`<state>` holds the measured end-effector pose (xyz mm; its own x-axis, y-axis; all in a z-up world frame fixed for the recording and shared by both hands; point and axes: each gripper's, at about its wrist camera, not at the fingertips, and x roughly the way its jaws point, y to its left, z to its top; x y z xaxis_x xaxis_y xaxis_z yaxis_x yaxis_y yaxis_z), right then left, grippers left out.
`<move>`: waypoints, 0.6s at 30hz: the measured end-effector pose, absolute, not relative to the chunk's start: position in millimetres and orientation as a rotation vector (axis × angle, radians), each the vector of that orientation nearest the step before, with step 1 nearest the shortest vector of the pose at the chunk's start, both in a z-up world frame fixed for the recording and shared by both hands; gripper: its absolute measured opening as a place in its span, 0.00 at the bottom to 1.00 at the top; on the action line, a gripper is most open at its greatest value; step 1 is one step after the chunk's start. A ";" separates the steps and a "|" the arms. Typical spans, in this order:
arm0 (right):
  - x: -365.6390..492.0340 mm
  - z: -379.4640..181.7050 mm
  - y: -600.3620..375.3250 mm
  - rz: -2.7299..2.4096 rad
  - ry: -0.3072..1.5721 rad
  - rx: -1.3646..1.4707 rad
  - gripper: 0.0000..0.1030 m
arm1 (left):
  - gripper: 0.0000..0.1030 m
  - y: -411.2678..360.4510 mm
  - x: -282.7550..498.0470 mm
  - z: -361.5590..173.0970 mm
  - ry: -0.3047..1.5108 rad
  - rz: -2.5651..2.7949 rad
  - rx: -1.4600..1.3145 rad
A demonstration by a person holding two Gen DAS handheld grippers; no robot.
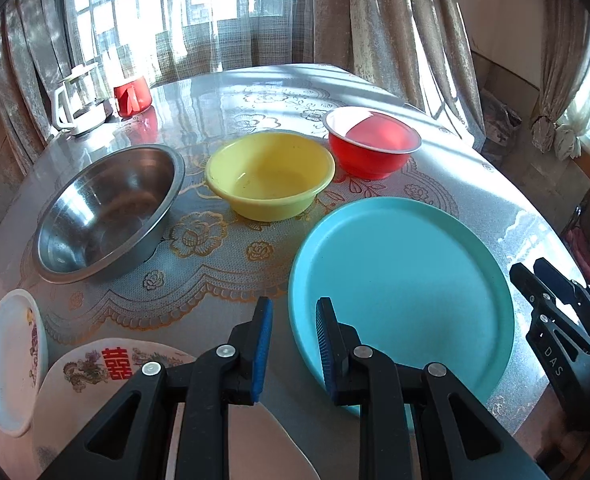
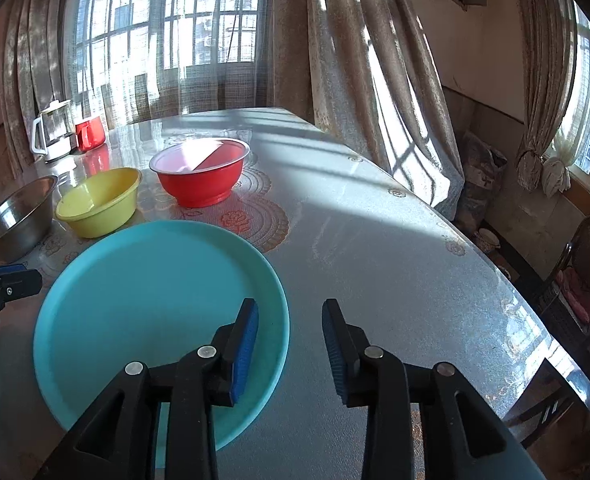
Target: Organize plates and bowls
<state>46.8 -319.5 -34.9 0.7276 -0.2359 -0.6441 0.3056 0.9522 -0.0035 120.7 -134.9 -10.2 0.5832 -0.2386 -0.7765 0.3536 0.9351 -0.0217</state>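
A large turquoise plate (image 1: 407, 296) (image 2: 155, 312) lies near the table's front. Behind it stand a steel bowl (image 1: 107, 212) (image 2: 15, 216), a yellow bowl (image 1: 269, 174) (image 2: 99, 200) and a red bowl (image 1: 375, 142) (image 2: 201, 174). A white patterned plate (image 1: 95, 368) and a small white dish (image 1: 11, 360) lie at front left. My left gripper (image 1: 293, 344) is open and empty, above the turquoise plate's left edge. My right gripper (image 2: 289, 350) is open and empty, straddling the plate's right rim; it also shows in the left wrist view (image 1: 543, 280).
A white-framed glass jug (image 1: 79, 100) (image 2: 55, 132) and a red cup (image 1: 133, 94) (image 2: 90, 133) stand at the table's far left. Curtains and windows are behind. A chair (image 2: 583, 280) stands beyond the table's right edge.
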 end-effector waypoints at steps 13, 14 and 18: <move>34.6 -12.4 -282.0 -0.197 0.640 0.075 0.38 | 0.22 -103.7 86.2 2.3 0.846 -0.324 0.068; 34.4 -11.7 -279.3 -0.189 0.640 0.073 0.38 | 0.22 -101.0 84.3 2.5 0.844 -0.322 0.064; 33.8 -7.7 -266.9 -0.163 0.632 0.062 0.39 | 0.22 -89.9 77.4 3.5 0.840 -0.316 0.045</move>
<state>33.8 -266.9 -7.7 0.7945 -0.1323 -0.5927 0.1703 0.9854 0.0083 77.4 -89.9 3.5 0.6238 -0.2575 -0.7380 0.2927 0.9524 -0.0850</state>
